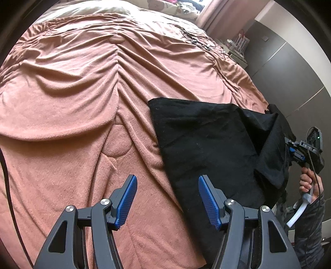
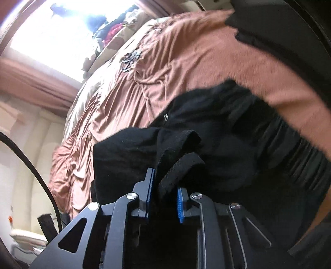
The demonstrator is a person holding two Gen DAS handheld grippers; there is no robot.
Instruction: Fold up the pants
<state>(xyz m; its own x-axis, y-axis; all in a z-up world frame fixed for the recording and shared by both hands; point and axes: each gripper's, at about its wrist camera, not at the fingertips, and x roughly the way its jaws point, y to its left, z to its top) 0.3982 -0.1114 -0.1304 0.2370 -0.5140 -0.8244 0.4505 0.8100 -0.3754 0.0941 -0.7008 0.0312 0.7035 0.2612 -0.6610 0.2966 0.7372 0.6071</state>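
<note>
Black pants (image 1: pixel 206 144) lie partly folded on the pink bedspread (image 1: pixel 72 103), at the bed's right side. My left gripper (image 1: pixel 167 198) is open and empty, just above the bedspread at the pants' left edge. My right gripper (image 2: pixel 164 190) is shut on a fold of the black pants (image 2: pixel 186 149) and holds it lifted above the rest of the garment. The right gripper also shows in the left wrist view (image 1: pixel 304 149), at the pants' raised right end, held by a hand.
The pink bedspread (image 2: pixel 186 51) is wrinkled, with a seam down its middle. Pillows and clothes lie at the bed's head (image 1: pixel 175 8). A dark wardrobe (image 1: pixel 289 62) stands to the right. A bright window (image 2: pixel 62 31) and a black cable (image 2: pixel 41 175) show in the right wrist view.
</note>
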